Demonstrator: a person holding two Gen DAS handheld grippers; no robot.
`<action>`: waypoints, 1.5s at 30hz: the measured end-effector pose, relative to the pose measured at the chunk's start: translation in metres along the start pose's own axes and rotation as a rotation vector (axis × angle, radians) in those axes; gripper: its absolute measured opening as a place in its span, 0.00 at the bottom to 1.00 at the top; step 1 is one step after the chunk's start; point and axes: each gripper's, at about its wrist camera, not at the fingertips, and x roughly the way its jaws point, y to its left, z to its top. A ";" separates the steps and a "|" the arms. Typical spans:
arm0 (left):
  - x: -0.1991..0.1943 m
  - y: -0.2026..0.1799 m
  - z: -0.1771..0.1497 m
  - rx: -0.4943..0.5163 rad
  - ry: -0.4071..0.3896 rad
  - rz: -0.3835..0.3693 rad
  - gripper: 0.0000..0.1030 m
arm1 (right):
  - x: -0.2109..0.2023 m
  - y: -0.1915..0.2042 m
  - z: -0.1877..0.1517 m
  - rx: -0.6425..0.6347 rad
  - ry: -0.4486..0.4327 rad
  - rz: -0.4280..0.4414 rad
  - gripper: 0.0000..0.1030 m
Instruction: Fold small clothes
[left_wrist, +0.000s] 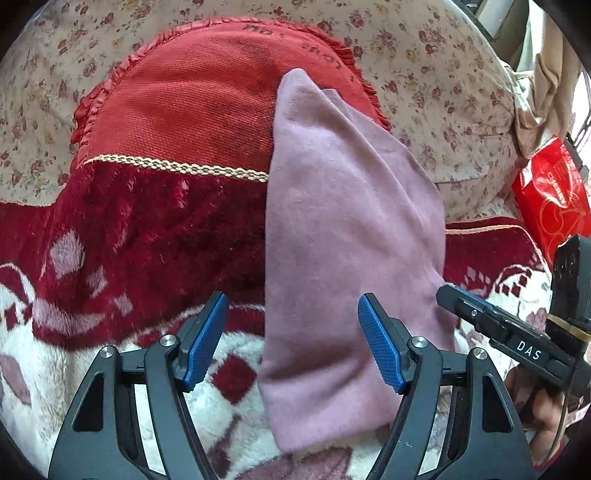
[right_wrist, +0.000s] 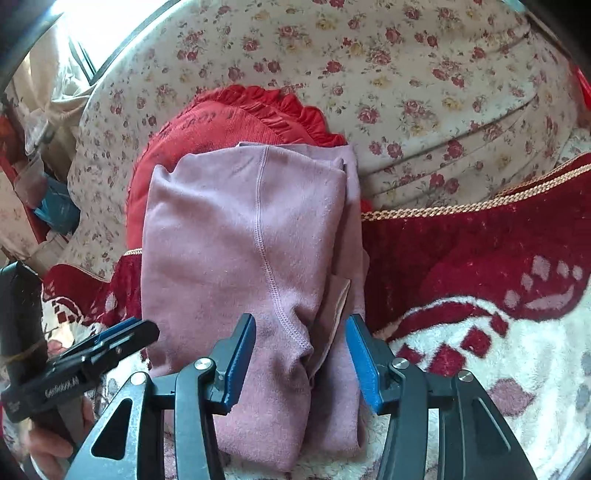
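Note:
A small mauve-pink garment (left_wrist: 343, 236) lies folded lengthwise on a red and white plush blanket (left_wrist: 140, 236), its far end resting on a red cushion (left_wrist: 192, 107). My left gripper (left_wrist: 291, 343) is open above the garment's near left edge, holding nothing. The right gripper shows at the right edge of the left wrist view (left_wrist: 491, 321), beside the garment. In the right wrist view the garment (right_wrist: 236, 236) shows a centre seam and stacked layers. My right gripper (right_wrist: 301, 360) is open, its blue pads either side of the near folded end.
A floral sofa back (right_wrist: 424, 92) rises behind the cushion (right_wrist: 229, 118). A red bag (left_wrist: 550, 199) lies at the far right. The blanket (right_wrist: 480, 266) spreads to the right. The left gripper's body (right_wrist: 85, 358) and a hand (right_wrist: 44, 443) sit at the left.

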 end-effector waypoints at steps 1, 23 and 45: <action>0.001 0.000 0.002 0.002 0.000 0.003 0.71 | 0.004 -0.002 0.001 0.012 0.008 -0.002 0.47; 0.023 -0.005 0.016 0.033 0.019 -0.027 0.71 | 0.034 -0.021 0.011 0.065 0.017 0.078 0.62; 0.033 -0.001 0.010 0.008 0.041 -0.086 0.80 | 0.055 -0.045 0.009 0.225 0.063 0.252 0.63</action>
